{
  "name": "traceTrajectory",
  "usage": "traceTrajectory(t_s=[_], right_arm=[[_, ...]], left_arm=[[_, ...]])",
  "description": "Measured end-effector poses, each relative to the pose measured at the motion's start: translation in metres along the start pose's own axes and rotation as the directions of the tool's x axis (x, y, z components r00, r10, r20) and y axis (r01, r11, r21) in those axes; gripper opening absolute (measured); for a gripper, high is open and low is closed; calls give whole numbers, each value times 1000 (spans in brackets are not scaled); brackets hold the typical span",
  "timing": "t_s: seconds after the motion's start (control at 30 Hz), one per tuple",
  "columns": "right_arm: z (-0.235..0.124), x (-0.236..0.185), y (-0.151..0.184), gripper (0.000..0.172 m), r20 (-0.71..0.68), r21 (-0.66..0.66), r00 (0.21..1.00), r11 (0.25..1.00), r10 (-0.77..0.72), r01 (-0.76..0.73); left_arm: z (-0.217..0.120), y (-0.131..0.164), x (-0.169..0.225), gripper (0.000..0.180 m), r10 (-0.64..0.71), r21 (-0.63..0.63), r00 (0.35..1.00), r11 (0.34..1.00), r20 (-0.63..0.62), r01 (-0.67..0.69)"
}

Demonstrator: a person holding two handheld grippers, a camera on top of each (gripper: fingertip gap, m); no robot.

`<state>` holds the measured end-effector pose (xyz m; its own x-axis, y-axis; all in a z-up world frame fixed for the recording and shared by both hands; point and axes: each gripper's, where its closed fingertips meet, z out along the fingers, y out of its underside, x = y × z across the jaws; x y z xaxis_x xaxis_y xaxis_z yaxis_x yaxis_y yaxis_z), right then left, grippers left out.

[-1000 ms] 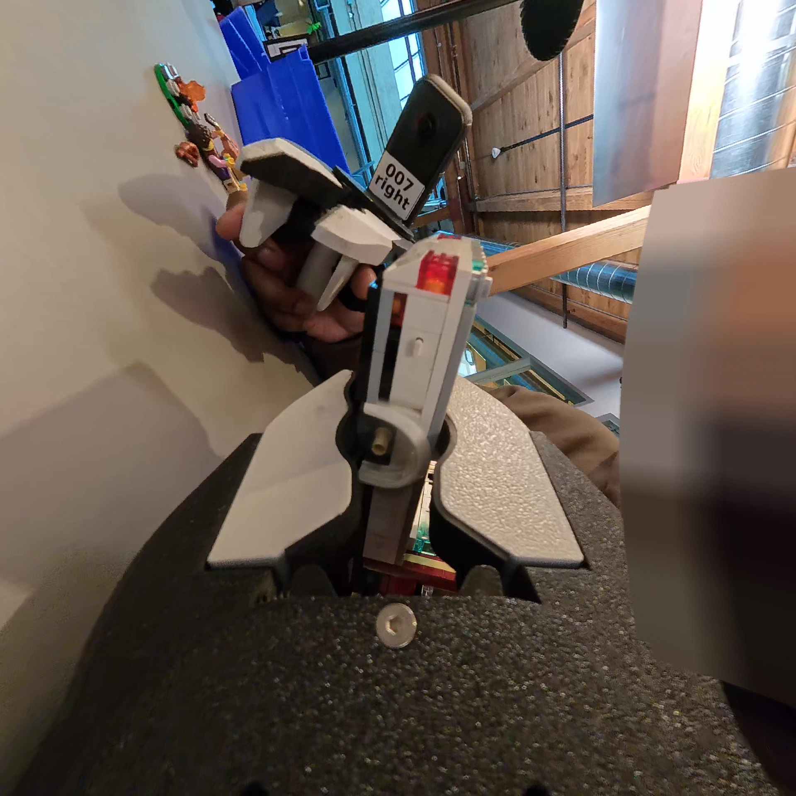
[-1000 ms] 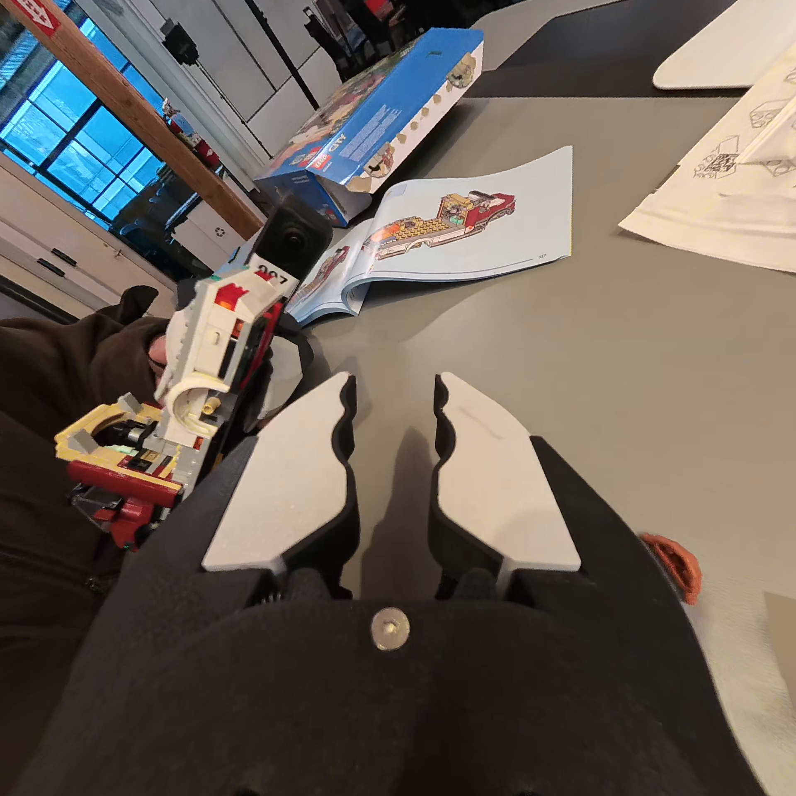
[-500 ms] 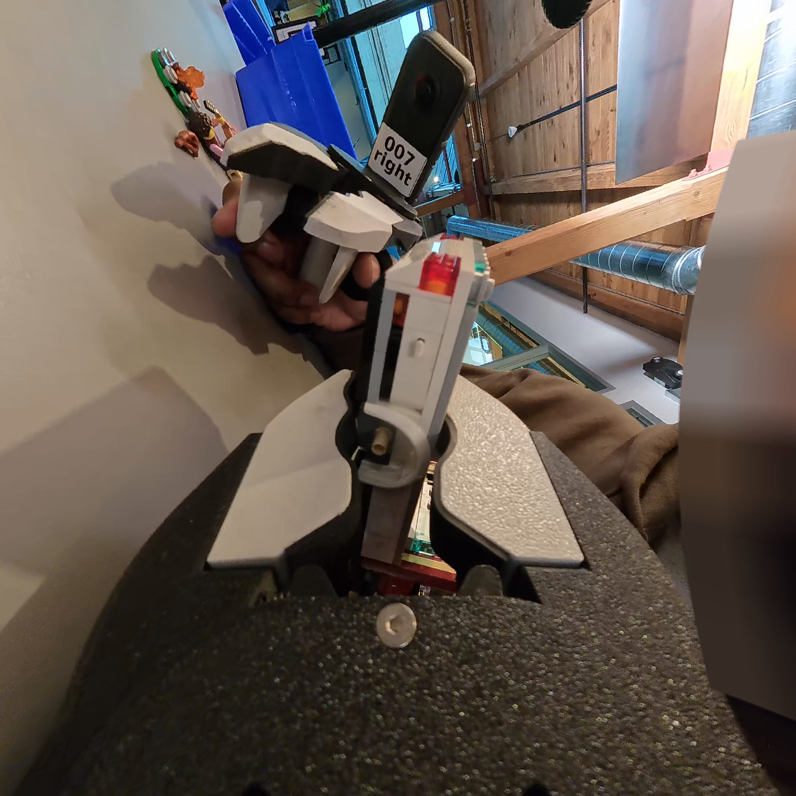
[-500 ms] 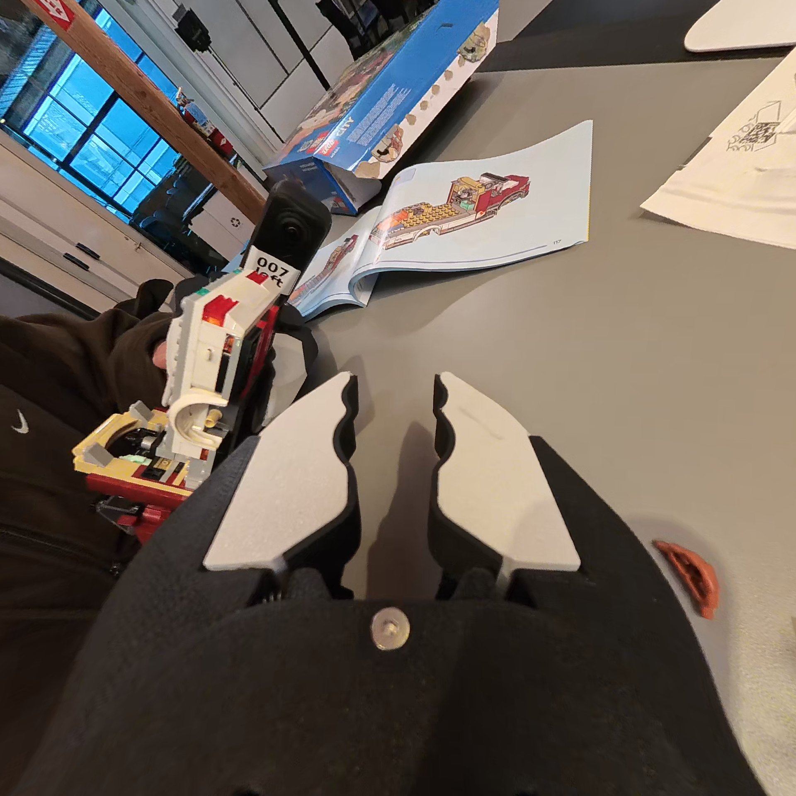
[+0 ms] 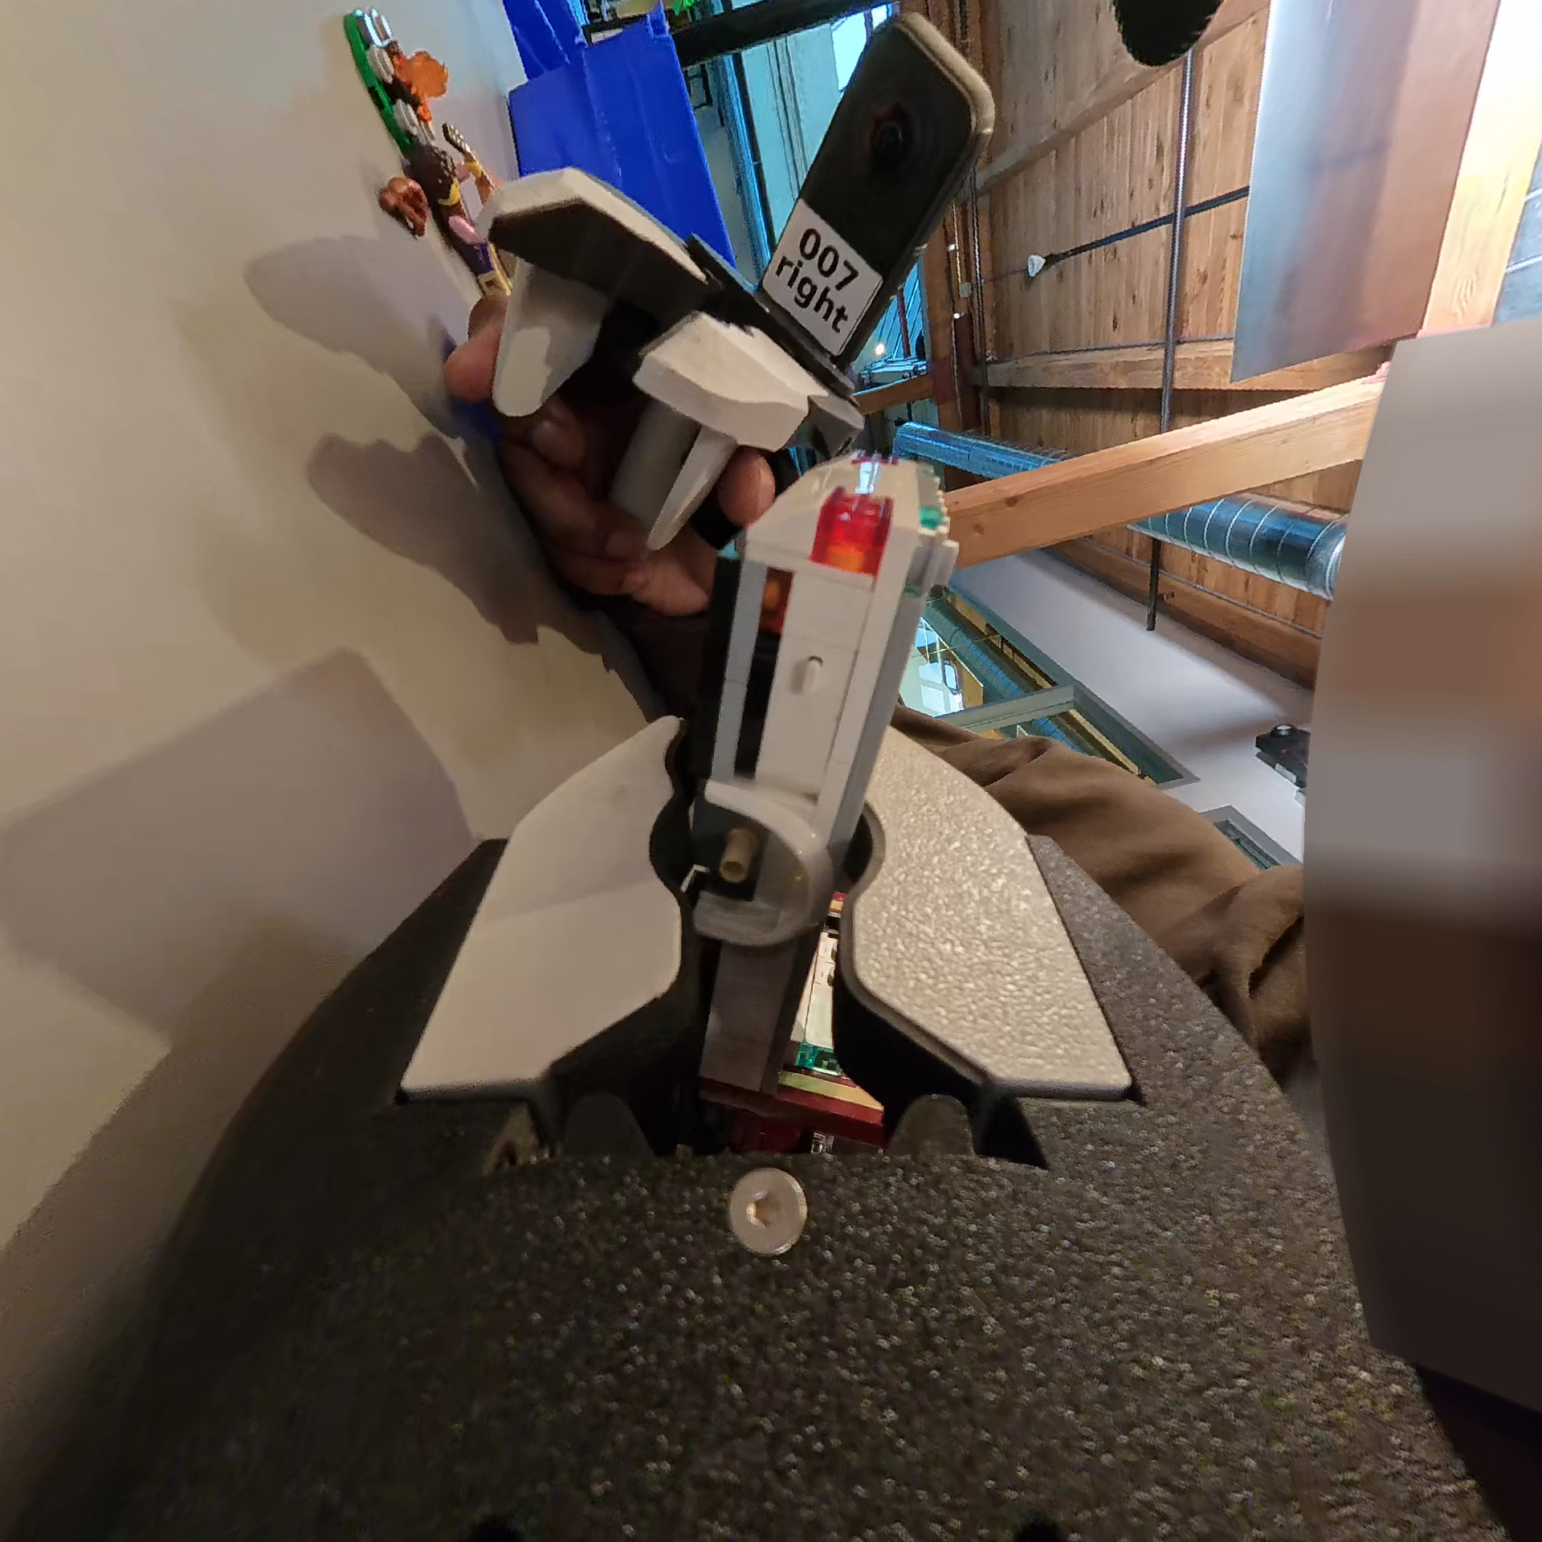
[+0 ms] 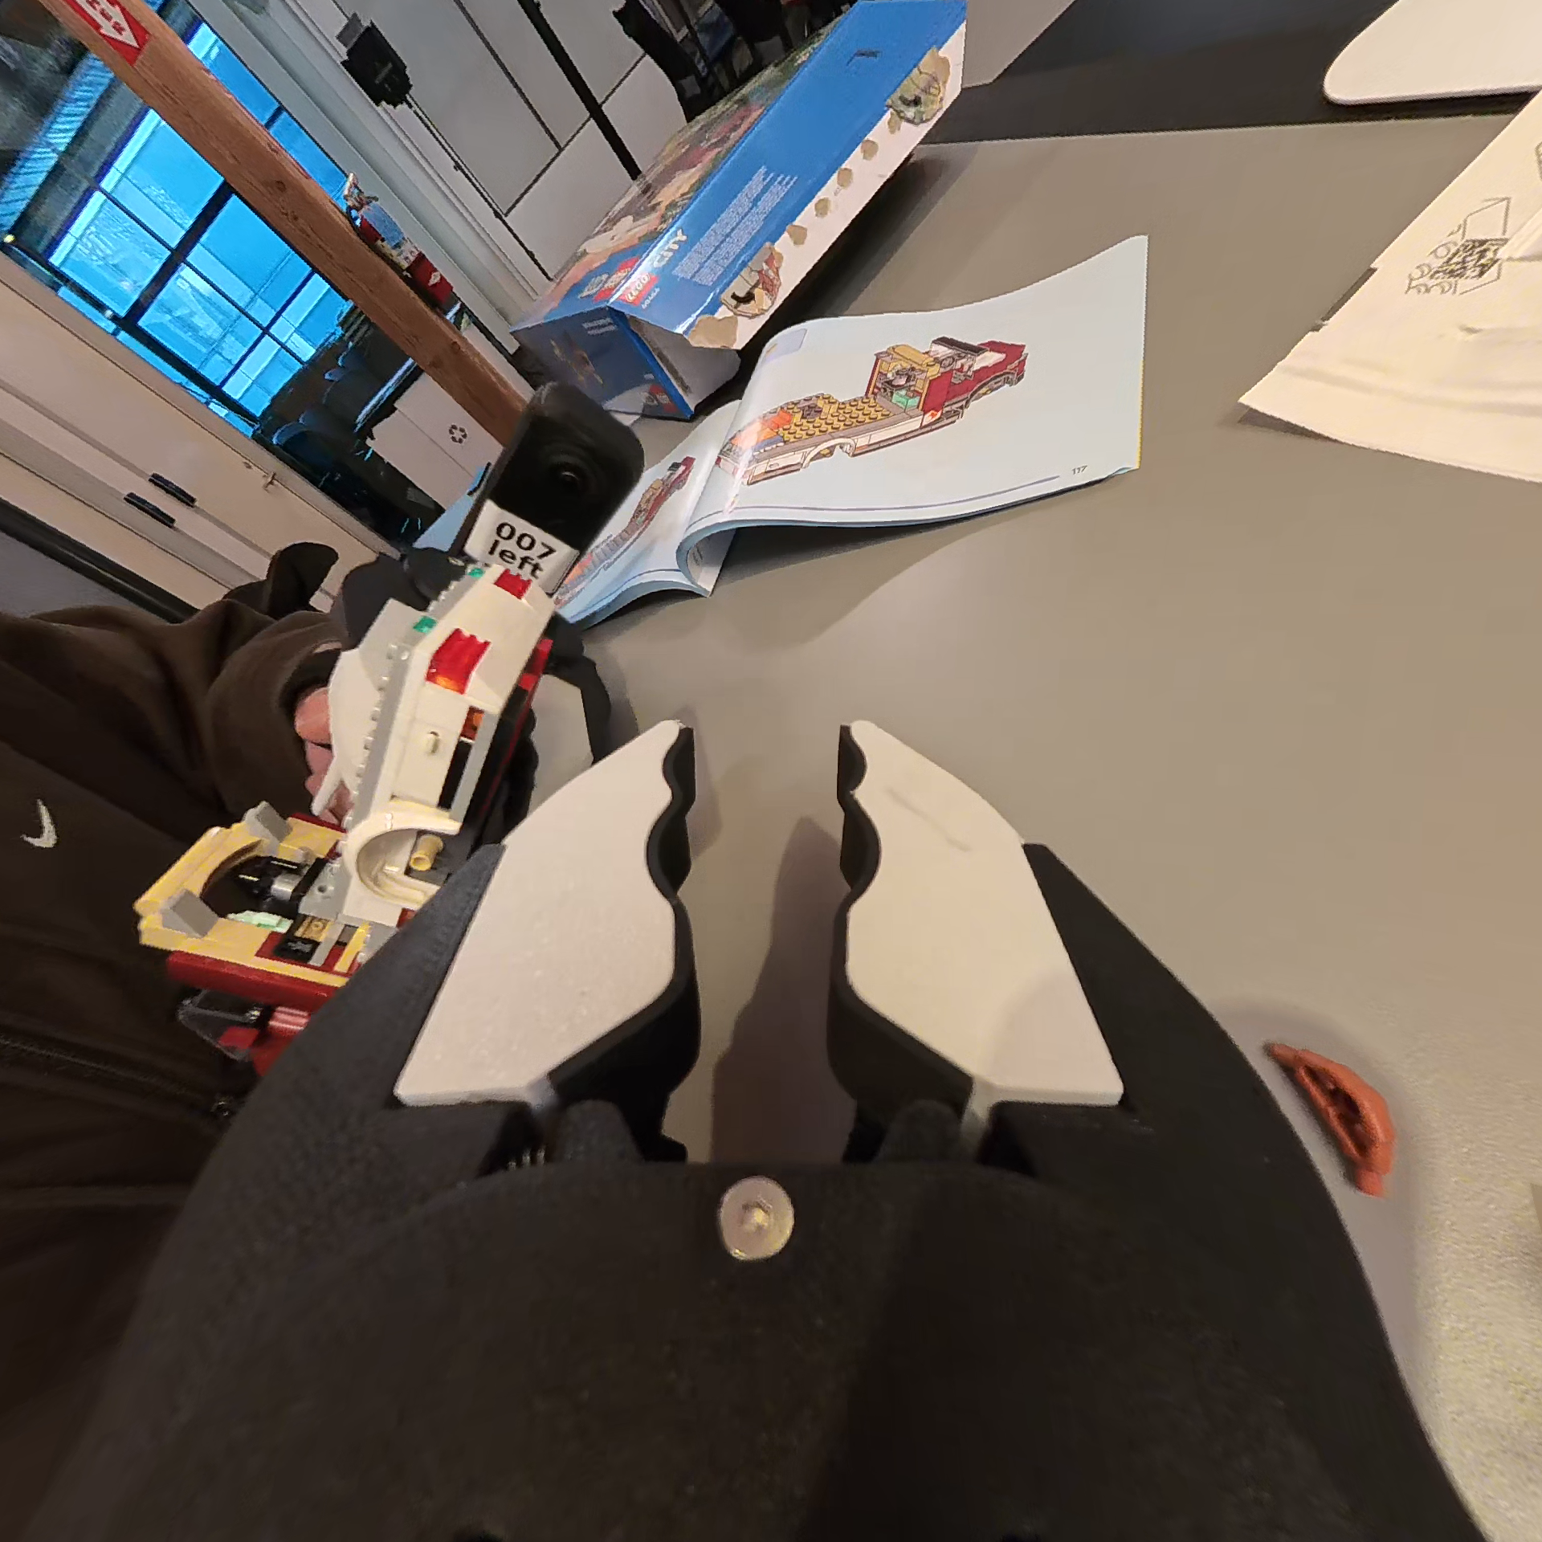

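My left gripper (image 5: 763, 772) is shut on a brick-built vehicle model (image 5: 801, 692), white and grey with a red light at its tip and dark red parts low between the pads. The model stands up out of the jaws, above the table. It also shows in the right wrist view (image 6: 400, 768), at the left, with tan and dark red parts. My right gripper (image 6: 763, 738) is open and empty over the grey table (image 6: 1168, 667). It shows in the left wrist view (image 5: 634, 417) too, beyond the model, held by a hand.
An open instruction booklet (image 6: 901, 417) and a blue toy box (image 6: 734, 217) lie ahead on the table. A small brown piece (image 6: 1335, 1110) lies at the right. White paper sheets (image 6: 1435, 317) lie far right. Small figures (image 5: 434, 183) and a blue bin (image 5: 617, 125) show in the left wrist view. The small brown piece (image 6: 1335, 1110) is closer to my right gripper, around 10 cm from its tips; the left tips are 20 cm off. Look for it in the left wrist view (image 5: 407, 199) too.
The right gripper has drifted a little over the table; the brown piece now shows farther in at its right. The left gripper keeps hold of the model, tilted slightly.
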<state>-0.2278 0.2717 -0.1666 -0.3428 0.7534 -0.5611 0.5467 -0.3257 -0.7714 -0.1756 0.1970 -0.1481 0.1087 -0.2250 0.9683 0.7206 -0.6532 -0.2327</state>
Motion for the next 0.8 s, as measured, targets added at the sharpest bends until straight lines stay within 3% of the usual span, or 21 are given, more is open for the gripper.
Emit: traceTrajectory(t_s=[0.33, 0.5, 0.63, 0.8], right_arm=[[0, 0, 1, 34, 8, -9, 1000, 1000, 10, -10], [-8, -4, 13, 41, -30, -91, 999, 996, -14, 12], [-38, -21, 32, 41, -88, -197, 990, 976, -107, 88], [-91, -52, 87, 37, -123, -412, 959, 892, -254, 184]], left_arm=[[4, 4, -3, 32, -42, 19, 999, 999, 8, 42], [3, 2, -7, 33, -52, 41, 998, 998, 29, 51], [5, 4, -8, 33, -41, 28, 998, 999, 42, 40], [6, 6, -8, 33, -35, 19, 998, 999, 48, 34]])
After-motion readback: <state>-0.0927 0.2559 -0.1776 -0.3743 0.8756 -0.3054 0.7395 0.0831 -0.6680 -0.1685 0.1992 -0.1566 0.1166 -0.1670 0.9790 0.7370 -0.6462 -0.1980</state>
